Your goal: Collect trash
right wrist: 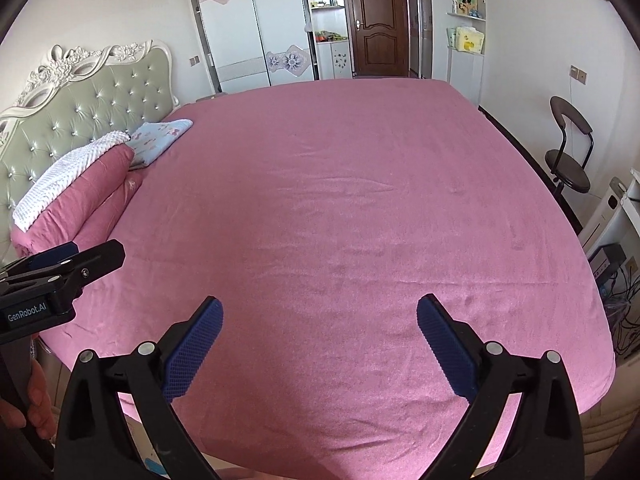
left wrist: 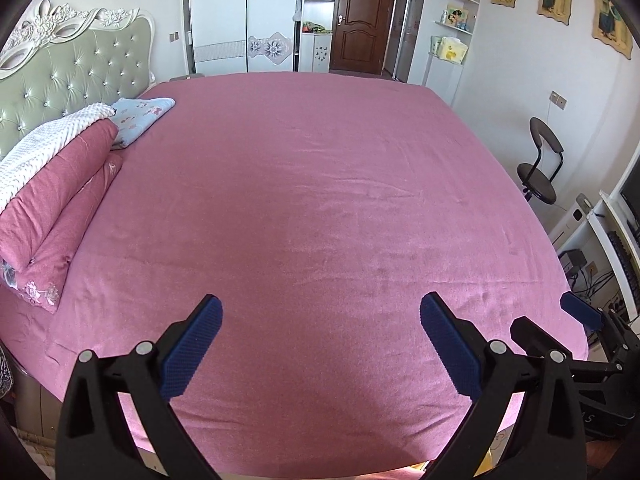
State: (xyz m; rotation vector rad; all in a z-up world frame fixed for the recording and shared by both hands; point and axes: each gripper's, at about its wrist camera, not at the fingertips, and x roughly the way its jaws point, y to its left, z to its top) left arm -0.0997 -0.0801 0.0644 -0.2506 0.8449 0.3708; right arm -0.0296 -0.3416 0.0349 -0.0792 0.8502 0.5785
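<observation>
Your left hand-held gripper and right hand-held gripper hover released, gripping nothing, over the bed's near edge.

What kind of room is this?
A home bedroom, it seems: a large bed under a pink sheet, a tufted headboard with folded bedding beside it, and a sliding-door wardrobe.

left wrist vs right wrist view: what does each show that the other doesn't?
Left wrist only: the right tool at the right edge and a third wall picture.

Right wrist only: the left tool at the left edge, labelled GenRobot.AI, with the person's hand below it.

Both: the pink bed, tufted headboard, folded bedding, wardrobe, brown door, black chair. Both tools open; no trash visible.
</observation>
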